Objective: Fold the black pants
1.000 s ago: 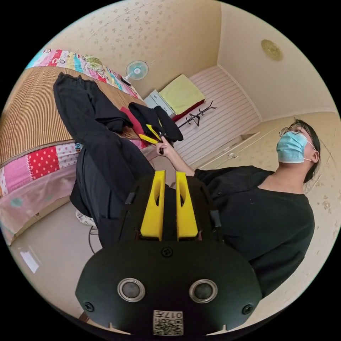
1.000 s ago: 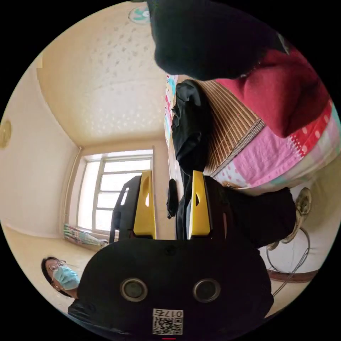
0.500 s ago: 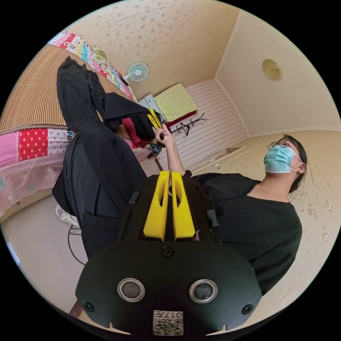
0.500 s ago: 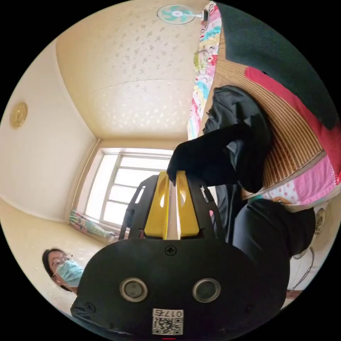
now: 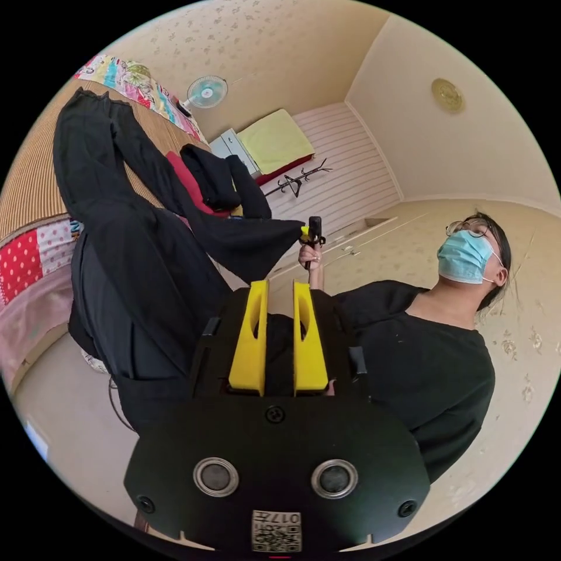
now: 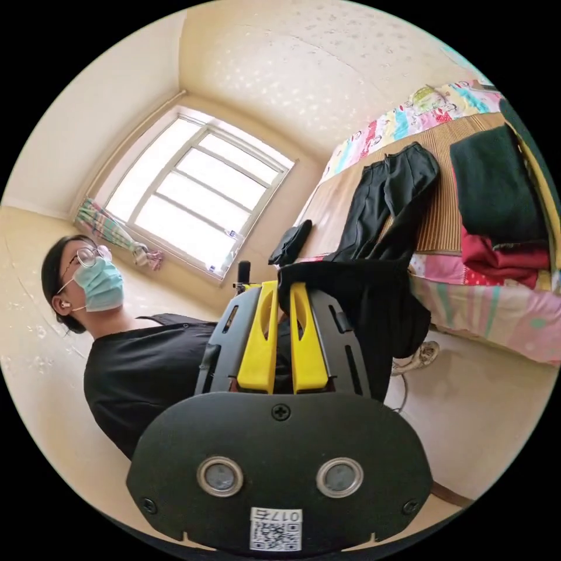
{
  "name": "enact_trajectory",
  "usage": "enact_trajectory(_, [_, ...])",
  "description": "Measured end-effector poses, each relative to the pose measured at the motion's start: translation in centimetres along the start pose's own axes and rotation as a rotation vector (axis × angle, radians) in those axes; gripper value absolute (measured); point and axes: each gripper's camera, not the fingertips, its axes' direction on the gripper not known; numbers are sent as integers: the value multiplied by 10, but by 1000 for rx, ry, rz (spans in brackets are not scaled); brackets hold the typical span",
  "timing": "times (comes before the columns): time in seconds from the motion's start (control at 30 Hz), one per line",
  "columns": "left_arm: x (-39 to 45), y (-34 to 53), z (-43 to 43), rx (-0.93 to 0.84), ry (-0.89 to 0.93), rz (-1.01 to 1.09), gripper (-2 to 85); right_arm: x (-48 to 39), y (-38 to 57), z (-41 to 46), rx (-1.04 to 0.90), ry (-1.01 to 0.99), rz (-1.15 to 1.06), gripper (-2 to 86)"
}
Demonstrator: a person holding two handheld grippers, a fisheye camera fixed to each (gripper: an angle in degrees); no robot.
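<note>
Bed (image 6: 444, 225) as landmark, straw mat on top. Black pants (image 6: 385, 204) lie with legs on the mat and the waist end pulled off the bed's near edge, hanging above the floor. Stack of dark and red folded clothes (image 6: 497, 222) further along the bed, beside the pant legs. Right tongs (image 6: 283, 292) pinched narrow on a waist corner; left tongs (image 5: 279, 292) narrow too, dark cloth between the jaws, likely the other corner. Judgement: draw both corners level and taut before laying the waist back onto the mat, so the legs stack.
</note>
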Motion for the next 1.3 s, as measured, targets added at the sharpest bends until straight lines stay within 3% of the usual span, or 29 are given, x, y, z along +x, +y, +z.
enact_trajectory(0.17, [0,-29,23,8,5,32,94,-36,-21,20,18,-157,-197,25])
enact_trajectory(0.33, [-76,-61,67,134,87,-119,162,5,-26,50,176,-428,-30,25])
enact_trajectory(0.43, [-118,-76,76,247,30,-169,181,38,-12,66,293,-652,90,22])
enact_trajectory(0.53, [-159,-98,98,274,205,-193,179,55,5,83,300,-718,129,21])
enact_trajectory(0.63, [-182,-113,131,188,401,-236,114,65,26,90,305,-658,169,20])
enact_trajectory(0.7, [-174,-108,133,221,480,-198,57,69,37,90,284,-598,161,20])
enact_trajectory(0.8, [-153,-92,111,256,361,-179,39,75,54,90,191,-427,132,21])
enact_trajectory(0.9, [-128,-78,79,312,289,-121,38,85,68,97,18,-88,196,24])
enact_trajectory(0.97, [-112,-75,70,289,208,-98,37,98,73,113,-155,325,303,30])
enact_trajectory(1.07, [-83,-79,79,195,57,-30,35,112,71,130,-184,665,388,47])
enact_trajectory(1.13, [-64,-83,100,140,2,17,33,117,60,144,-138,660,361,62])
enact_trajectory(1.3, [-52,-86,141,88,-5,62,33,177,-9,204,29,386,243,91])
